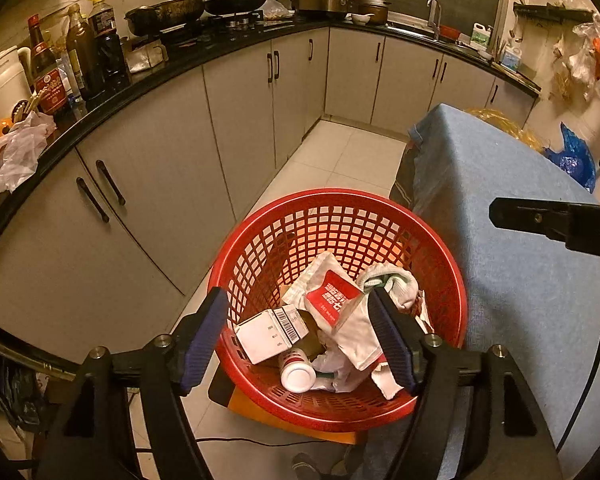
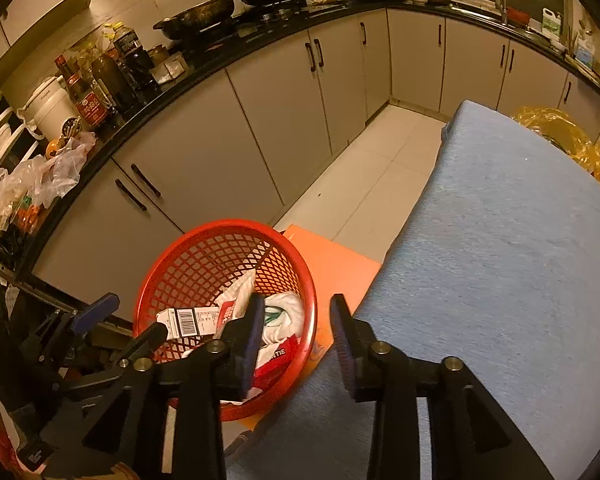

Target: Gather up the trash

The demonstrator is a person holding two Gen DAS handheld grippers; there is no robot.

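A red plastic basket (image 1: 332,212) stands on an orange stool beside the blue-covered table (image 1: 520,280). It holds trash: a white carton with a barcode (image 1: 268,332), a red-and-white packet (image 1: 332,300), a white pill bottle (image 1: 298,374), crumpled white wrappers and a white cloth. My left gripper (image 1: 300,336) is open and empty, right above the basket. My right gripper (image 2: 296,340) is open and empty over the basket's right rim (image 2: 310,308) and the table edge (image 2: 380,292). The left gripper also shows at the left of the right wrist view (image 2: 100,312).
A dark kitchen counter (image 1: 204,56) with grey cabinets curves along the left and back, carrying bottles, woks, pots and plastic bags. A white tiled floor strip (image 1: 340,152) runs between the cabinets and the table. Yellow and blue bags lie beyond the table (image 1: 572,156).
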